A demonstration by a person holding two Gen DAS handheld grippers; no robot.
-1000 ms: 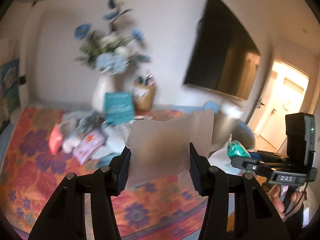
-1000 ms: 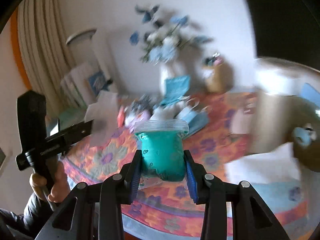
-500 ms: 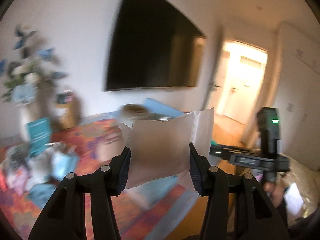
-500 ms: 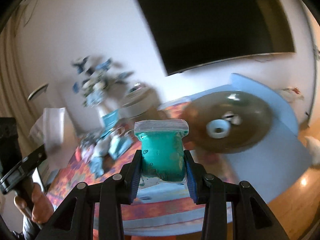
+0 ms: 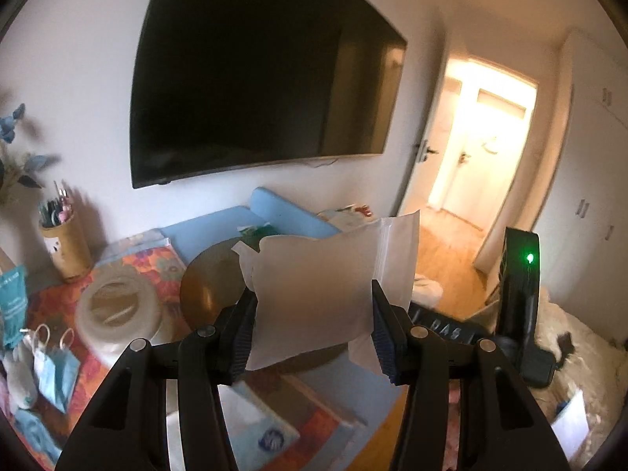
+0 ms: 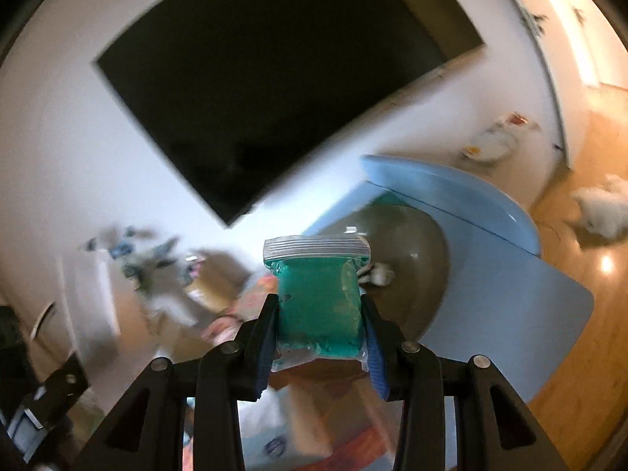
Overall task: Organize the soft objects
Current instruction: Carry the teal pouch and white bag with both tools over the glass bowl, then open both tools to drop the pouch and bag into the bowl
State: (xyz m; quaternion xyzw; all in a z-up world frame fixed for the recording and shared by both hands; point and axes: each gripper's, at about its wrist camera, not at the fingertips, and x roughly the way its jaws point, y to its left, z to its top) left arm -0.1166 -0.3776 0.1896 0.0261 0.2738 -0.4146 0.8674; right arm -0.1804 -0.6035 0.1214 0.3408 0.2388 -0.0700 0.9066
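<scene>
The left tool [image 5: 312,324] was clamped on a soft white sealed pouch [image 5: 318,294], held upright above the desk. The right tool [image 6: 320,324] gripped a clear zip bag of teal soft material [image 6: 318,302] in the same manner. Beyond both lay a round brown bowl [image 6: 412,263] on a light blue mat [image 6: 522,294]. Blue face masks [image 5: 51,369] remained loose on the floral-clothed desk [image 5: 157,259]. Judged progress: partial; both held items awaited placement, with more to sort.
</scene>
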